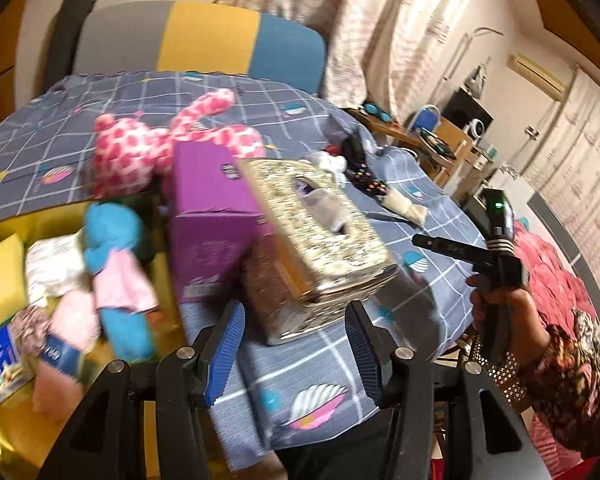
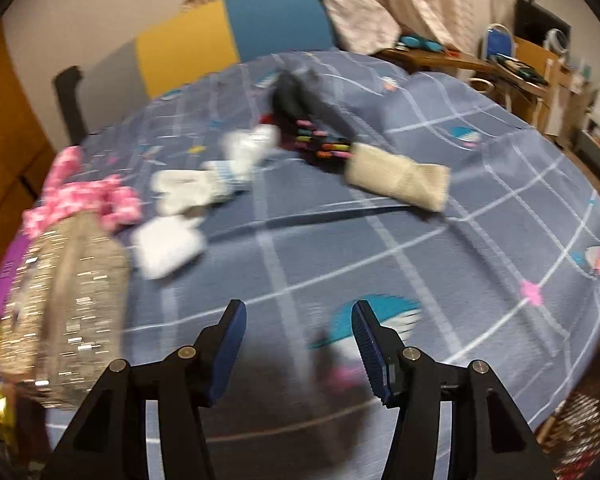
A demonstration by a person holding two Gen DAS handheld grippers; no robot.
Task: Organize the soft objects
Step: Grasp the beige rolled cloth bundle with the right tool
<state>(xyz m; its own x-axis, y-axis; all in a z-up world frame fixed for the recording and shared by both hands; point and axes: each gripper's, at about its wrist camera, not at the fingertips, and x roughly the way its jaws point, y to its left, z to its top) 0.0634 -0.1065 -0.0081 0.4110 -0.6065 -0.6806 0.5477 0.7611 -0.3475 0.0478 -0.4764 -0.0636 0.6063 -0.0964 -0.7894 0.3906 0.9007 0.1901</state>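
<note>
My left gripper (image 1: 294, 344) is open and holds nothing, low over the blue checked bedspread (image 1: 324, 364). Ahead of it lies a glittery silver tissue box (image 1: 320, 240) against a purple box (image 1: 208, 220). A gold bin (image 1: 4, 424) on the left holds a blue and pink doll (image 1: 116, 264), white cloth (image 1: 54, 264) and a yellow sponge (image 1: 0, 276). A pink spotted plush (image 1: 160, 144) lies behind. My right gripper (image 2: 300, 344) is open and empty above the bedspread (image 2: 420, 264). White socks (image 2: 172, 248), a beige roll (image 2: 400, 180) and dark dotted socks (image 2: 320, 140) lie beyond it.
A person's hand (image 1: 496, 300) holds the other gripper's handle at the bed's right edge. A grey, yellow and blue headboard (image 1: 204, 40) backs the bed. A cluttered wooden desk (image 2: 512, 68) stands at the right. The tissue box (image 2: 64, 300) and plush (image 2: 80, 196) sit left of the right gripper.
</note>
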